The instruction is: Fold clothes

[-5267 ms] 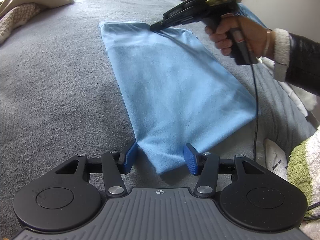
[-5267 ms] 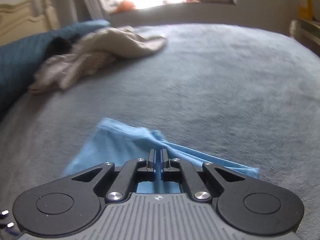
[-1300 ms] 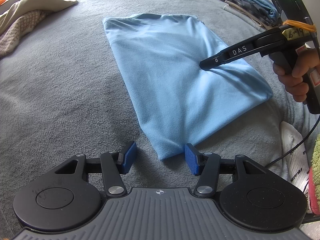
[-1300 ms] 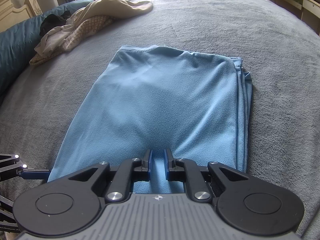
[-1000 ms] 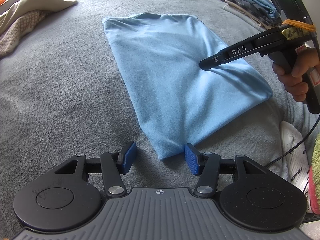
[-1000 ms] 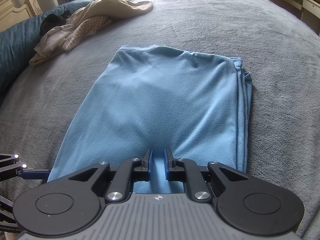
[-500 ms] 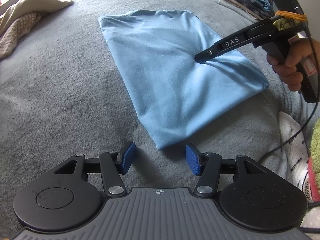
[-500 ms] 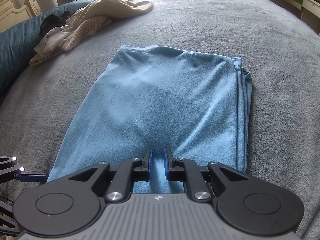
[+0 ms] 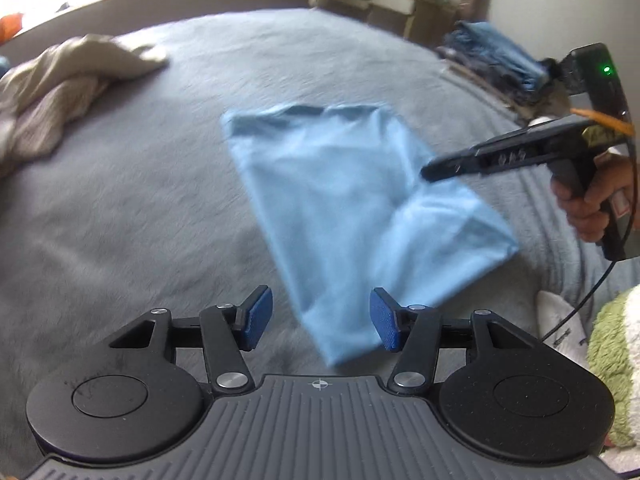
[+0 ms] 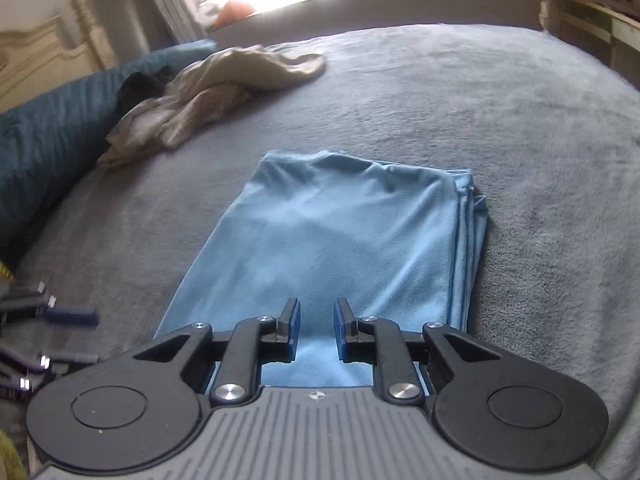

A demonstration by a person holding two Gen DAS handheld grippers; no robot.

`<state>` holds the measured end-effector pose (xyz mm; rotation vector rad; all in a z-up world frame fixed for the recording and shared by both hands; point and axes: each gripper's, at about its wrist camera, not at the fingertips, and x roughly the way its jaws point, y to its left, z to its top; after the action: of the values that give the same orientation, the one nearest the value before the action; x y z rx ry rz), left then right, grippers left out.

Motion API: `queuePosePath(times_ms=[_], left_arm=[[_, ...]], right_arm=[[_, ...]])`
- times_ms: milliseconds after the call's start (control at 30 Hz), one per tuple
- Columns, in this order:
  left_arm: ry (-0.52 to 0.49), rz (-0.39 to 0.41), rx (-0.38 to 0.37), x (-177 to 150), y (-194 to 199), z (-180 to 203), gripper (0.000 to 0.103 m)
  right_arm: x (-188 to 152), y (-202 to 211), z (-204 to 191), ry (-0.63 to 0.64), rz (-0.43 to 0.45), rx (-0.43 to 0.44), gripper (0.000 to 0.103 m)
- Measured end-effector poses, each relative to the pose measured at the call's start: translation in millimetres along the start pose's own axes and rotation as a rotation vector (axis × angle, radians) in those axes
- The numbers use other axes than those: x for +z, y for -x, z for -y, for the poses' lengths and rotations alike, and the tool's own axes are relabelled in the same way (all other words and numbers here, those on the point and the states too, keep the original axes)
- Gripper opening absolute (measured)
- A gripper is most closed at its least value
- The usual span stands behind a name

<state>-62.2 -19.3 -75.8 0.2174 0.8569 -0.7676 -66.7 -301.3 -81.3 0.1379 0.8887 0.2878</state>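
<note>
A light blue folded cloth [image 9: 352,200] lies flat on the grey bed cover [image 9: 120,220]. My left gripper [image 9: 320,320] is open at the cloth's near corner, which reaches in between its blue pads without either touching it. My right gripper [image 10: 316,328] is open by a narrow gap and hovers over the cloth's [image 10: 340,240] near edge, with the fabric showing below the gap. In the left wrist view the right gripper [image 9: 430,170] points at the cloth's right side, held by a hand [image 9: 592,200]. This frame is blurred by motion.
A heap of beige clothes [image 10: 224,84] lies at the far side of the bed beside a teal pillow [image 10: 48,140]. A stack of folded clothes [image 9: 492,60] sits beyond the bed's right edge. A green and white fluffy item [image 9: 616,340] lies near right.
The right gripper's fingers have parted from the cloth and it has lifted back. The left gripper has tilted up and moved, so the cloth's corner now lies between its fingers.
</note>
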Motion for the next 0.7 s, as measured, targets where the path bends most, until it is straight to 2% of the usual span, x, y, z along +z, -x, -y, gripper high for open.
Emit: queuePosePath(times_ms=[67, 100, 167, 233, 367, 500, 567, 700], left_arm=[[-0.069, -0.015, -0.032, 3, -17, 15, 0.049], [-0.104, -0.029, -0.047, 3, -26, 22, 0.045], [-0.159, -0.085, -0.065, -3, -45, 34, 0.038], [-0.194, -0.163, -0.049, -13, -61, 40, 0.036], [-0.202, -0.167, -0.043, -23, -59, 40, 0.036], [-0.151, -0.188, -0.071, -15, -47, 30, 0.036], [-0.158, -0.188, -0.081, -8, -36, 27, 0.036], [-0.196, -0.163, -0.092, 10, -24, 28, 0.037]], right_arm=[[-10, 1, -1, 0.027, -0.026, 0.008, 0.019], [-17, 1, 0, 0.044, -0.042, 0.010, 0.019], [-32, 1, 1, 0.083, -0.075, 0.011, 0.018], [-49, -1, 5, 0.158, -0.125, -0.029, 0.015], [-66, 17, 24, 0.196, -0.159, -0.079, 0.011], [-58, 36, 39, 0.186, -0.164, -0.128, 0.012], [-47, 42, 39, 0.193, -0.131, -0.110, 0.012], [-28, 27, 17, 0.238, -0.070, -0.058, 0.012]])
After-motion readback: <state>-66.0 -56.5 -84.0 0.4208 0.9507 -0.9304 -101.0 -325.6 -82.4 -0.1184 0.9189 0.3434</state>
